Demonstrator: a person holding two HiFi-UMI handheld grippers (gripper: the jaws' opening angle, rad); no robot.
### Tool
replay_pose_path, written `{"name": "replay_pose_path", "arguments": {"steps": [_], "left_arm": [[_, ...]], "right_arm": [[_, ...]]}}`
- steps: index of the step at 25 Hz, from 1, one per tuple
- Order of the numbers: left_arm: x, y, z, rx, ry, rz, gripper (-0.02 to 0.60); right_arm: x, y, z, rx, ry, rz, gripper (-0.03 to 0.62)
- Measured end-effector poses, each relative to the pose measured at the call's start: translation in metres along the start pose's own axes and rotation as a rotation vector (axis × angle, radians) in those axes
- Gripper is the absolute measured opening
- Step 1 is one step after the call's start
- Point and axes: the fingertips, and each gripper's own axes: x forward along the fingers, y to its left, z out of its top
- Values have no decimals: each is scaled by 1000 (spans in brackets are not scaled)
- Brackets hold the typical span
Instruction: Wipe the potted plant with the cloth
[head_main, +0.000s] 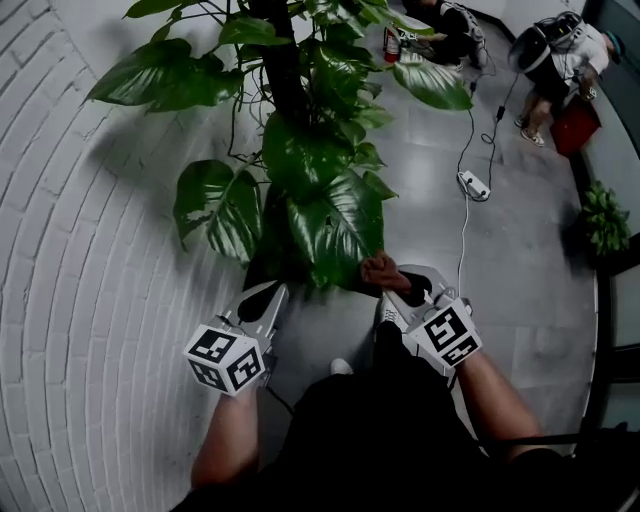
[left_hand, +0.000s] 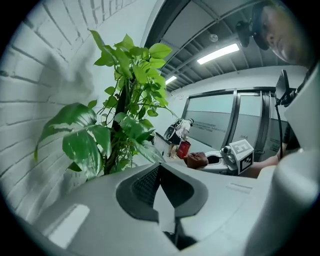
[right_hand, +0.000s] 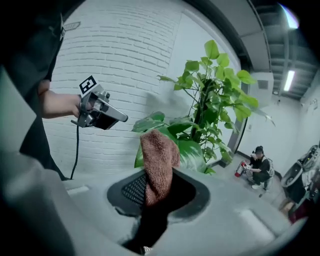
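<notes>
White-painted brick wall (head_main: 90, 300) and grey floor (head_main: 520, 270) back the tall potted plant with broad glossy green leaves (head_main: 330, 215), which stands just ahead of both tools. The right hand-held gripper (head_main: 398, 290) is clamped on a rust-brown terry cloth (right_hand: 159, 160), whose free end flops near the lowest leaves. The left hand-held gripper (head_main: 268, 298) is pinched together on nothing. The cloth looks light, soft and grippy; the leaves seem thin and tearable, best supported from beneath. No readable writing shows, only square black-and-white markers.

- Head view: dim, cool light; brick wall (head_main: 80, 300) bowed by strong fisheye.
- Left gripper view: ceiling strip lights (left_hand: 218, 53) glare; potted plant (left_hand: 135, 75) shadows the wall.
- Both gripper views: black circular edges.
</notes>
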Motion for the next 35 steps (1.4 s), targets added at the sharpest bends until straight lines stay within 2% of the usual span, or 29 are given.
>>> {"name": "replay_pose_path", "arguments": {"steps": [5, 10, 13, 16, 18, 24, 26, 28, 30, 35], "left_arm": [[8, -29, 31, 34, -17, -49, 17], [41, -52, 60, 72, -39, -92, 17], [71, -63, 84, 71, -56, -93, 17], [110, -66, 100, 81, -69, -63, 17], [136, -60, 107, 74, -80, -4, 17], [202, -30, 125, 11, -116, 268, 17], [216, -23, 126, -20, -117, 354, 27], [226, -12, 126, -50, -123, 435, 72], [234, -1, 128, -75, -134, 501, 91], [250, 15, 134, -134, -163, 579, 114]], "right_arm": [[-12, -26, 5, -12, -18, -53, 67], [-8, -56, 13, -56, -45, -59, 67], [3, -85, 19, -94, -70, -43, 67], [19, -126, 26, -106, -104, -18, 67], [35, -153, 33, -123, -134, 20, 67], [72, -225, 59, -209, -225, 115, 67], [82, -231, 65, -257, -261, 170, 67], [90, -232, 68, -285, -291, 228, 67], [93, -232, 69, -299, -312, 272, 67], [90, -231, 73, -330, -327, 343, 67]]}}
